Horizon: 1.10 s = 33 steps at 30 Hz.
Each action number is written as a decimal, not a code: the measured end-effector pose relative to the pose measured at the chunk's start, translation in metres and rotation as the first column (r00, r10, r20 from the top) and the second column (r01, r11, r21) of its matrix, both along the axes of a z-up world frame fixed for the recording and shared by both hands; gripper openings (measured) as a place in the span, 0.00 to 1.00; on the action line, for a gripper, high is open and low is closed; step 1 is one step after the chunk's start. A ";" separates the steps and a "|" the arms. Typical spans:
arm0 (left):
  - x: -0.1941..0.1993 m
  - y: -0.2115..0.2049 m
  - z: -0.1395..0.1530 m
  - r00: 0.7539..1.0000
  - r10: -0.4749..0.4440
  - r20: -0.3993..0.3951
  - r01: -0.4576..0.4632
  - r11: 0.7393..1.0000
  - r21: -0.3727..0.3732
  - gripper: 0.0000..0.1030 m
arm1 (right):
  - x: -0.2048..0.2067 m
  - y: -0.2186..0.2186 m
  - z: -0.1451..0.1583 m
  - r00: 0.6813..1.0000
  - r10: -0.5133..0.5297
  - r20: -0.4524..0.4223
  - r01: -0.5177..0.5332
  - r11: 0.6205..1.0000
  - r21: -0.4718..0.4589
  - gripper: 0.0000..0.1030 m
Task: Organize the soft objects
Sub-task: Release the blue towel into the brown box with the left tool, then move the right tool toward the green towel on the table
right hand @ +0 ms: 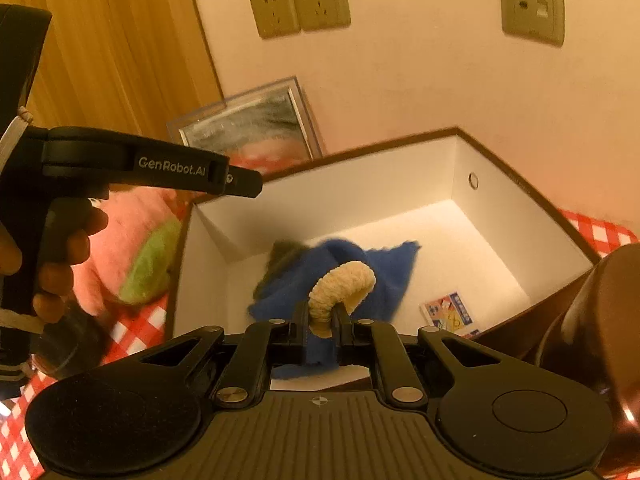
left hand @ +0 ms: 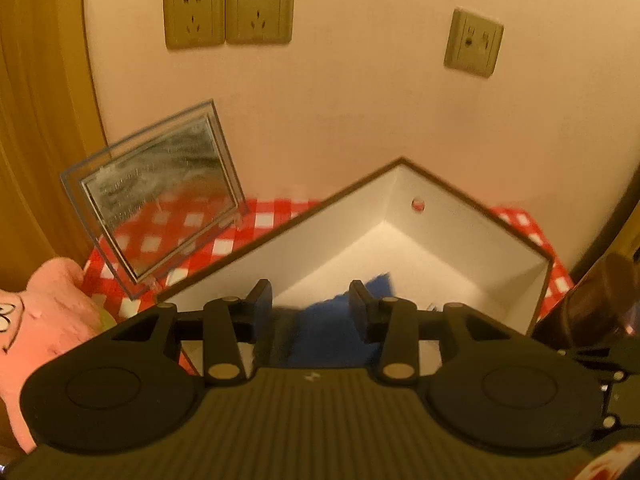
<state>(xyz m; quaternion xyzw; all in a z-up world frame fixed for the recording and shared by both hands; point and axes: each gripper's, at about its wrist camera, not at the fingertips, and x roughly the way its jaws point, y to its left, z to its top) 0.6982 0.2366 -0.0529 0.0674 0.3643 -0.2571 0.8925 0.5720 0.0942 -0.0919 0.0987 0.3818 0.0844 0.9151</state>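
Where visible, left gripper (right hand: 240, 184) reads "GenRobot.AI".

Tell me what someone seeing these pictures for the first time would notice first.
The white box on the red checked cloth, with a blue cloth lying inside. Above it, the right hand-held gripper pinches a cream fuzzy curl. A pink plush sits left of the box.
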 end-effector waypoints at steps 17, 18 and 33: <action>-0.028 0.021 -0.013 0.999 -0.005 -0.034 0.007 0.999 0.050 0.38 | -0.014 0.005 -0.008 0.998 0.023 0.060 -0.018 0.996 -0.089 0.51; -0.033 0.023 -0.011 1.000 -0.006 -0.030 0.008 0.999 0.052 0.38 | -0.020 0.004 -0.004 0.998 0.022 0.067 -0.017 0.996 -0.083 0.51; -0.108 0.045 0.018 1.000 -0.013 -0.005 0.013 0.999 0.038 0.38 | -0.086 -0.014 0.033 0.997 -0.049 0.060 0.049 0.999 0.005 0.52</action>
